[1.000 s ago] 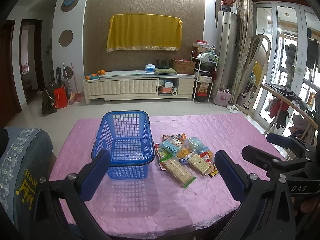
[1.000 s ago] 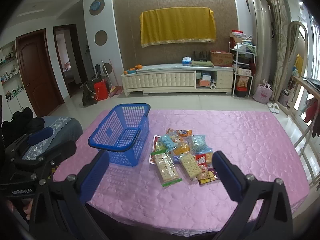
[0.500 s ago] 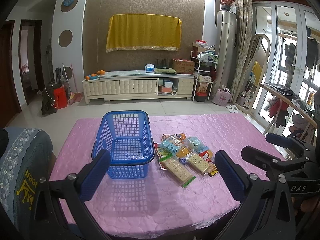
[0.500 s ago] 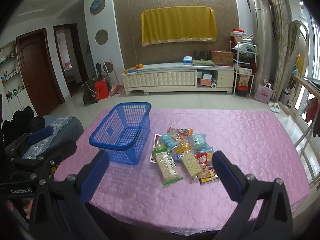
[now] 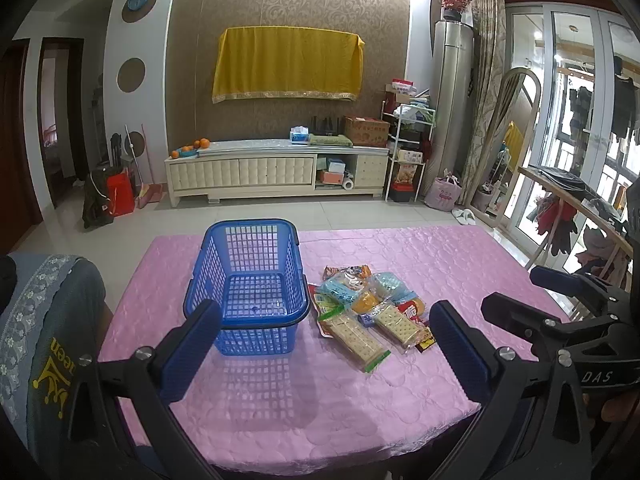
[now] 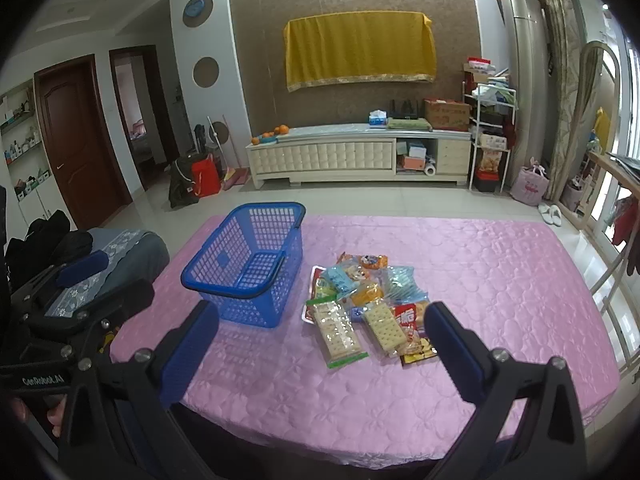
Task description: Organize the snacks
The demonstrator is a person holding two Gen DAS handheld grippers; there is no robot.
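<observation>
A tabletop covered in a quilted pink cloth fills the lower half of both views, with a living room beyond it. A blue plastic lattice basket with a dark rim handle stands upright toward the left side of the tabletop, and it holds nothing. Just to its right, near the middle of the tabletop, lies a loose pile of wrapped snack packets. Nearest the front edge are two clear packets of pale square crackers, lying side by side. Behind them overlap light blue, orange and red wrappers, too small to read. The pile sits close to the basket, but whether the two touch cannot be told. The left hand-held gripper hangs above the front edge of the tabletop, its blue-padded jaws spread wide with nothing between them. The right hand-held gripper is likewise spread wide and empty, hovering over the front edge and facing the pile. No packet is in the basket, so the sorting appears not to have begun and the step in hand looks like the first approach. The next move would likely call for lowering one gripper over a front cracker packet, closing on it gently, since crackers break easily, and carrying it left over the basket rim.
</observation>
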